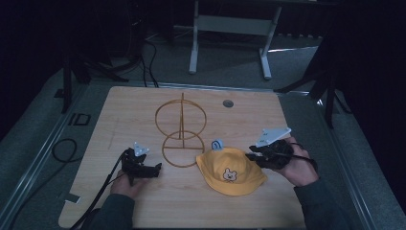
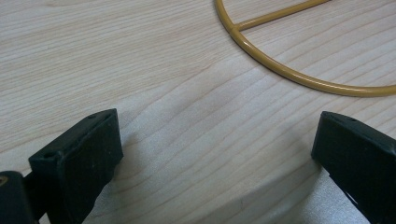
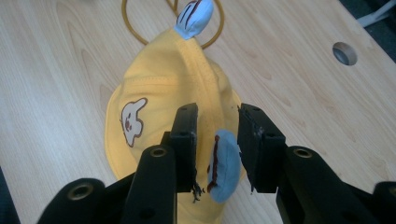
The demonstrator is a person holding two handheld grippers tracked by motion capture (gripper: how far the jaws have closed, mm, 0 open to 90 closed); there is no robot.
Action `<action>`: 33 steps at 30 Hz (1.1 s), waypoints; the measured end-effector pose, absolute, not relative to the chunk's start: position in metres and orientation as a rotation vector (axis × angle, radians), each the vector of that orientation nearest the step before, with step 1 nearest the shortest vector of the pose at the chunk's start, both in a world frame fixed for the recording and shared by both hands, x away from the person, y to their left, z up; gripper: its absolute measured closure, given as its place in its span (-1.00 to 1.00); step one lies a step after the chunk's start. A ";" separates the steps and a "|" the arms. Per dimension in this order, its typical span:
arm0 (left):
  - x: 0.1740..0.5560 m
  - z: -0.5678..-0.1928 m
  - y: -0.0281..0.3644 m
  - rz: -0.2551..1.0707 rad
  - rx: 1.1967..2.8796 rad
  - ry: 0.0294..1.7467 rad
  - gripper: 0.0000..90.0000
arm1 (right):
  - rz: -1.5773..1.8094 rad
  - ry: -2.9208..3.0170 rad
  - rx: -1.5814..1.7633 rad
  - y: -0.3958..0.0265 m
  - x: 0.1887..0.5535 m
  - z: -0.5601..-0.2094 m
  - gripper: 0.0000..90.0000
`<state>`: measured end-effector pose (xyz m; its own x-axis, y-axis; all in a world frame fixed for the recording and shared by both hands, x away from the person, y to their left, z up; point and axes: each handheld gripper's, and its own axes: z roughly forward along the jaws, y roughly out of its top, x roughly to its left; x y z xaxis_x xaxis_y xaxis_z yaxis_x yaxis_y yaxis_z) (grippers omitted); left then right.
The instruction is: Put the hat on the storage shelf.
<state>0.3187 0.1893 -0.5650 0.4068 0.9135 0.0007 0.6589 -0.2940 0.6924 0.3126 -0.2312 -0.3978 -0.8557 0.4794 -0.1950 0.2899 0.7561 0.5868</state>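
Observation:
A yellow child's hat (image 1: 229, 170) with a bear face and two blue ears lies flat on the wooden table, in front of a gold wire stand (image 1: 181, 129) made of two rings and a post. My right gripper (image 1: 249, 155) is at the hat's right edge. In the right gripper view its jaws (image 3: 217, 116) stand apart around the near blue ear (image 3: 224, 165) without pressing on it; the far ear (image 3: 195, 16) points toward the stand. My left gripper (image 1: 155, 168) rests low on the table left of the hat, open over bare wood (image 2: 215, 140), with the stand's base ring (image 2: 289, 74) just ahead.
The table (image 1: 143, 105) has a round cable hole (image 1: 228, 103) near its far edge. A black cable trails from the left gripper off the table's front left. Beyond the table stand a white desk frame and dark tripod legs on grey floor.

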 end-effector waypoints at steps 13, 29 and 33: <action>0.319 -0.565 0.189 0.536 2.052 1.332 -0.96 | 0.676 2.710 0.563 -0.211 0.328 -0.403 0.34; 0.319 -0.565 0.189 0.536 2.054 1.332 -0.96 | 0.609 2.793 0.552 -0.197 0.346 -0.405 0.23; 0.319 -0.565 0.189 0.536 2.053 1.333 -0.96 | 0.583 2.813 0.541 -0.193 0.350 -0.406 0.21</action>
